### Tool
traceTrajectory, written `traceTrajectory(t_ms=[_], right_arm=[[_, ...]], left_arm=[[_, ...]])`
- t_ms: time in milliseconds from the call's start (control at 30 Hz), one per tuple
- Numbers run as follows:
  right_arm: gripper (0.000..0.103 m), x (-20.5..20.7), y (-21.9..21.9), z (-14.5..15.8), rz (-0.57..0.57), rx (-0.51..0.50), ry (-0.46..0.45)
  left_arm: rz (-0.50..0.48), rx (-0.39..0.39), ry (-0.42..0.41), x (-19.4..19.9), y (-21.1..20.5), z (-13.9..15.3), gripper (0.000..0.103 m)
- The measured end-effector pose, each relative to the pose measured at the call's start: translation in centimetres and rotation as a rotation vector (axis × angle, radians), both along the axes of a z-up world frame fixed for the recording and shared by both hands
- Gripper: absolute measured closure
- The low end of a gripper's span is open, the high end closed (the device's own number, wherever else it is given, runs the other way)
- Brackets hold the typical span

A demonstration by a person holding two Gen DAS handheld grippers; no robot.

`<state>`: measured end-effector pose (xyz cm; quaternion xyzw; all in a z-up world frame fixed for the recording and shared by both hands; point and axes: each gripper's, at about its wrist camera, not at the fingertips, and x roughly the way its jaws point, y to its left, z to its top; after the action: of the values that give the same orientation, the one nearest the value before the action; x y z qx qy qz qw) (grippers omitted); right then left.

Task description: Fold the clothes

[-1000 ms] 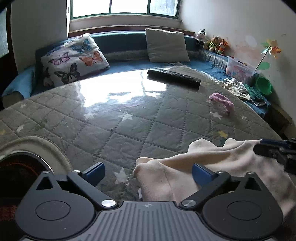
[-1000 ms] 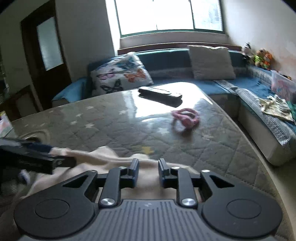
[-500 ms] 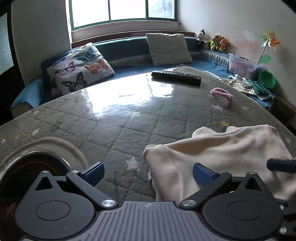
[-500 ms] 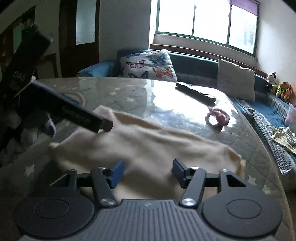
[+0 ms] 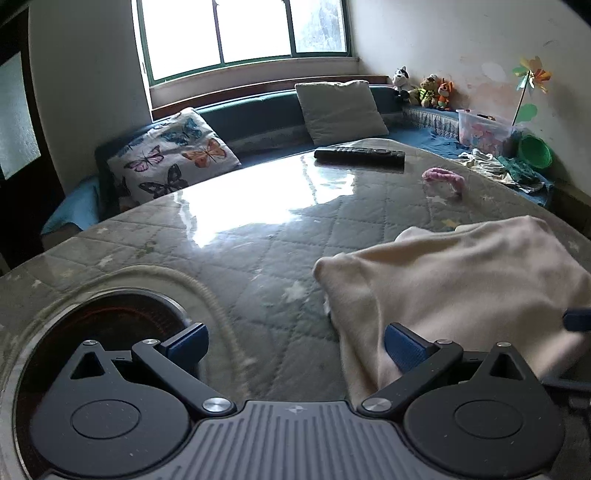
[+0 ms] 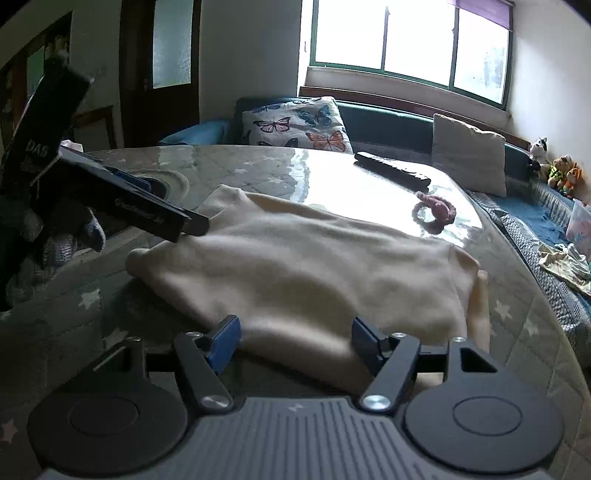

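Two cushions on bench behind glossy quilted table [image 5: 258, 236]; left gripper [image 5: 295, 343] apart, right gripper [image 6: 293, 338] opening over cream garment [image 6: 306, 266]

Your light comes from the window [image 5: 243, 33], blown out white, throwing hard glare across the glossy table [image 5: 221, 218]. Your fisheye bends and darkens the corners; the cream garment [image 6: 295, 266] looks softly blurred.

The garment [image 6: 303, 266] is plain cream. The bench [image 5: 258, 236] wears a grey-green quilted diamond pattern dotted with pale stars. The remote [image 5: 359, 154] is black, the scrunchie [image 5: 445, 177] pink. One cushion [image 5: 171, 157] is white with butterflies in orange, blue, purple and black; the other cushion [image 5: 341, 107] is plain beige. The left gripper [image 5: 295, 341] is black with blue pads, as is the right gripper [image 6: 295, 339].
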<state>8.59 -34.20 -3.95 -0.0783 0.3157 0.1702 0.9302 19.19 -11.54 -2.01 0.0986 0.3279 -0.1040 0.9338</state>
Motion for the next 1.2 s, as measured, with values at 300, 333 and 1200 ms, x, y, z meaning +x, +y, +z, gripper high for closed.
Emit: traceTrajectory(t_ms=[300,333,1200], right_arm=[[0.028,-0.5,-2.3,0.1,-0.065,0.072,0.023],[0.028,-0.7,-2.6,0.1,-0.077,0.077,0.029],[0.023,1.9,-5.9,1.8,-0.161,0.178,-0.01]], left_arm=[[-0.016,0.017,-0.007,-2.4,1.1,0.0,0.0],[-0.012,0.027,-0.006,-2.5,1.1,-0.3,0.0],[0.016,-0.014,-0.001,-3.3,1.0,0.3,0.0]])
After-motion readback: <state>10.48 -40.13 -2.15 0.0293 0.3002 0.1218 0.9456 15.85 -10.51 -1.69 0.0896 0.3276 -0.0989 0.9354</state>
